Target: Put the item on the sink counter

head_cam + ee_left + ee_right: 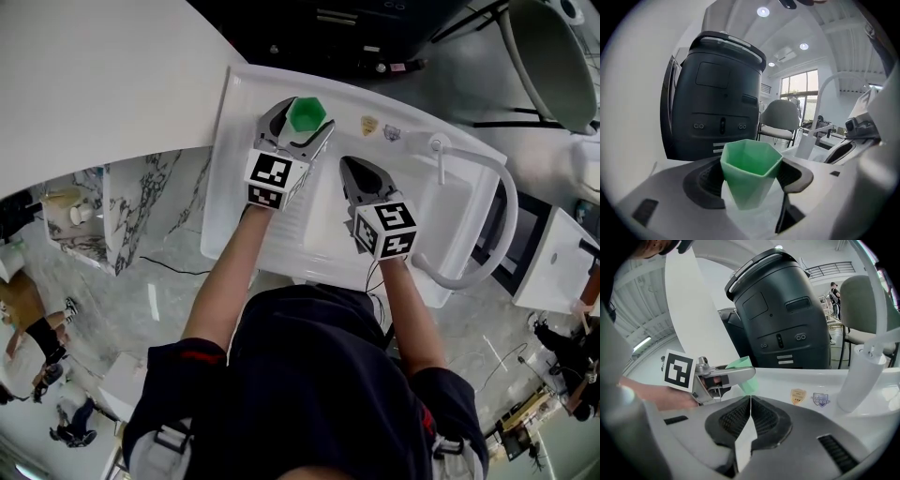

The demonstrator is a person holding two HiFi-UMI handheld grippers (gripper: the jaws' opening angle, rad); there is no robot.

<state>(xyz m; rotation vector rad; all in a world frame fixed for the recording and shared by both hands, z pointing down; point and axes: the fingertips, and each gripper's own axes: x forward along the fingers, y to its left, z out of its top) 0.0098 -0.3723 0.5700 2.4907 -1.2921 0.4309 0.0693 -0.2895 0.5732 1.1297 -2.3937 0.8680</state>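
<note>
A green faceted cup (306, 113) (751, 171) stands upright between the jaws of my left gripper (298, 131) (751, 177), which is shut on its sides. It is held over the back left part of the white sink counter (234, 169). In the right gripper view the cup (743, 373) shows past the left gripper (724, 376), low over the counter top; whether its base touches I cannot tell. My right gripper (361, 178) (750, 416) is shut, pads together with nothing between them, over the sink to the right of the cup.
A white faucet (438, 155) (860, 380) with a curved hose (497, 216) stands at the sink's right. Two small stickers (369, 125) (798, 396) mark the back rim. A tall dark machine (717, 93) (783, 319) stands behind the counter.
</note>
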